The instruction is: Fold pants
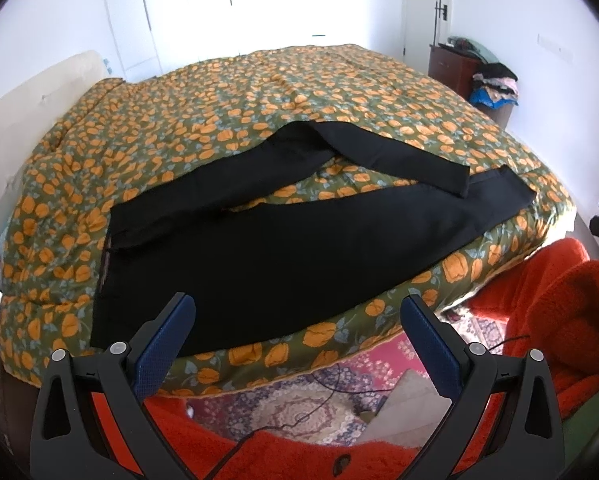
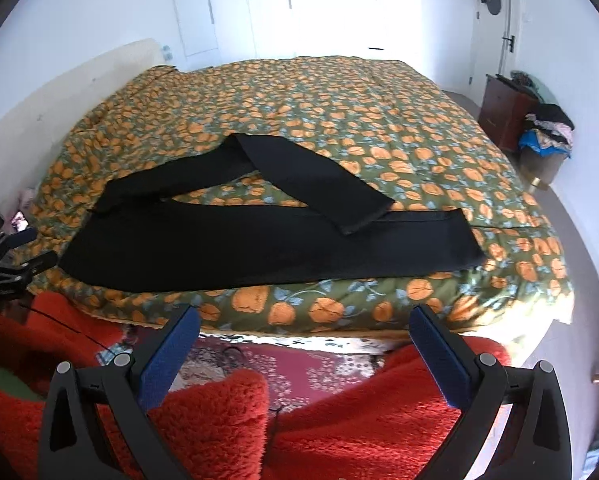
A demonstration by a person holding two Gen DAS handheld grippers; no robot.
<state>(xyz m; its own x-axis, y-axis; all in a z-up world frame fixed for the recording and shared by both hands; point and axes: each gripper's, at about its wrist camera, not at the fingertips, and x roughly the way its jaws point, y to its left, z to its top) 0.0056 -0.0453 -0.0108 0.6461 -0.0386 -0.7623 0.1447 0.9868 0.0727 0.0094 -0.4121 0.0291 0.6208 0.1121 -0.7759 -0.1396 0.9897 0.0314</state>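
I have the black pants [image 1: 259, 248] lying spread on the bed [image 1: 259, 92], over its orange-flowered quilt, close to the near edge: waistband toward my left, legs running off to the right. One leg lies fairly flat along the bed's edge; the other is bent back on itself, and its cuff [image 2: 363, 216] rests across the lower leg. Both of my tools hang short of the cloth, off the near side of the bed. The left gripper [image 1: 297, 308] has its jaws spread wide with nothing between them, and the right gripper [image 2: 305, 318] is the same, wide and empty. I judge this fabric to be light, limp and smooth, so it will sag and slide rather than hold a shape. A pinch in the middle would only bunch it. I would sooner take it at an edge, the crossed cuff with the right and the waistband corner [image 1: 111, 216] with the left. The quilt beneath is soft, so a low bite may catch it too.
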